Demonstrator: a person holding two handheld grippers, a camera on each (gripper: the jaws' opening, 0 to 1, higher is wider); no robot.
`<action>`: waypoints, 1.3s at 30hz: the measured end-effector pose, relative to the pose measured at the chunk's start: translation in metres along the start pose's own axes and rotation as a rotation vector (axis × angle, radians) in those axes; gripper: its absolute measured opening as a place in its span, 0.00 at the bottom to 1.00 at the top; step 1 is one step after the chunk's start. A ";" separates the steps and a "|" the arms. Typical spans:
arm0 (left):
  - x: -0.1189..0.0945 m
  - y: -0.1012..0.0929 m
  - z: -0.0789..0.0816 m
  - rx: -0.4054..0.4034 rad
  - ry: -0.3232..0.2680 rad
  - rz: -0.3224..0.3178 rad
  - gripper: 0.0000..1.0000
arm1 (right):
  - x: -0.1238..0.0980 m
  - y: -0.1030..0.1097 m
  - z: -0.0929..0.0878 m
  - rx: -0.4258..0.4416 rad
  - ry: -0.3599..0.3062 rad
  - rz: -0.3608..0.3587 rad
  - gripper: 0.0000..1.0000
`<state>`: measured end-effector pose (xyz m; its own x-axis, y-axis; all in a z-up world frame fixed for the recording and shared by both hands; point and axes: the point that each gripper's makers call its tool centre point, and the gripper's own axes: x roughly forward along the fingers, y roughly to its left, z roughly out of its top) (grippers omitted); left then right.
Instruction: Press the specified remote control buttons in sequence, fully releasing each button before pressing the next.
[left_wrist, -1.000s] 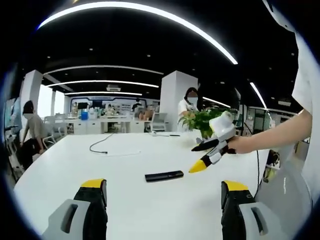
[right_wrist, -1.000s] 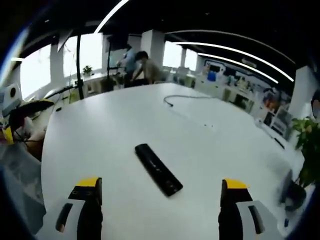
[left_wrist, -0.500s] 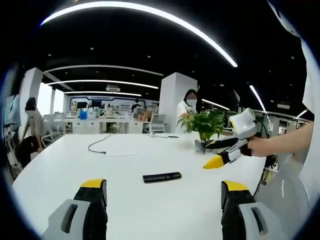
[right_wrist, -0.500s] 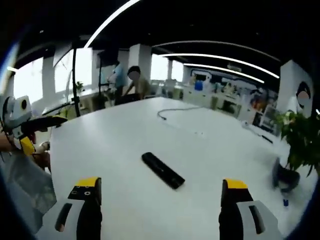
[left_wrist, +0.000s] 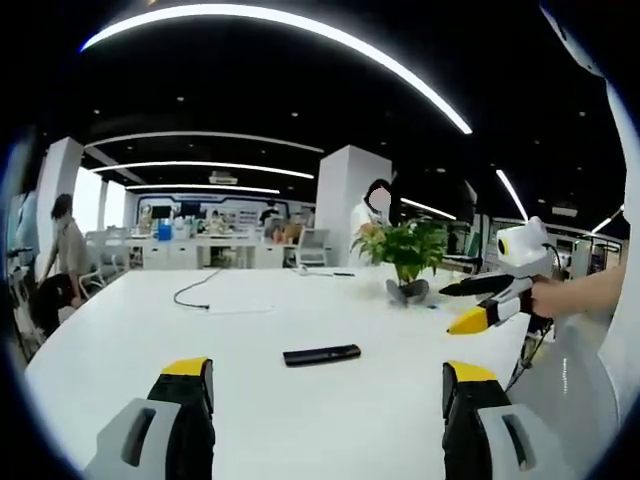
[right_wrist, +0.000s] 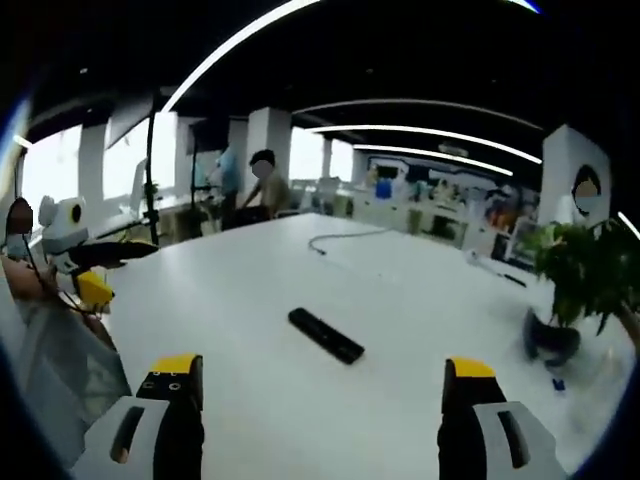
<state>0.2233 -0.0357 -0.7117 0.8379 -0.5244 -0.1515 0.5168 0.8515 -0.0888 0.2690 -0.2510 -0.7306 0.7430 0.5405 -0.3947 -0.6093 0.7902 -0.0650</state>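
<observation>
Since before, right tool (left_wrist: 470, 302) has drawn away from remote (left_wrist: 321, 354); both tools' jaws apart.

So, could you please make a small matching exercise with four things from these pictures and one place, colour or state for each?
Things:
1. remote control
2. potted plant
3. cable
4. right gripper

Descriptions:
A. green leaves, at the table's far side
B. held above the table, jaws apart
C. black, lying flat on the white table
D. thin dark line curving across the table

Pairs: 1-C, 2-A, 3-D, 4-B
</observation>
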 end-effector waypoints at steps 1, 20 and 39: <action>0.000 0.000 0.000 -0.002 0.001 0.000 0.99 | -0.003 0.001 -0.001 -0.001 -0.004 -0.001 0.99; 0.001 0.000 -0.004 0.022 0.024 0.009 0.99 | -0.039 -0.009 -0.032 -0.014 0.021 -0.098 0.97; -0.001 0.010 -0.007 0.029 0.035 0.061 0.99 | -0.039 -0.014 -0.037 0.039 -0.002 -0.081 0.94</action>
<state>0.2266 -0.0266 -0.7191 0.8616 -0.4705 -0.1905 0.4701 0.8812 -0.0500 0.2390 -0.2939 -0.7480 0.7898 0.4751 -0.3879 -0.5363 0.8418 -0.0612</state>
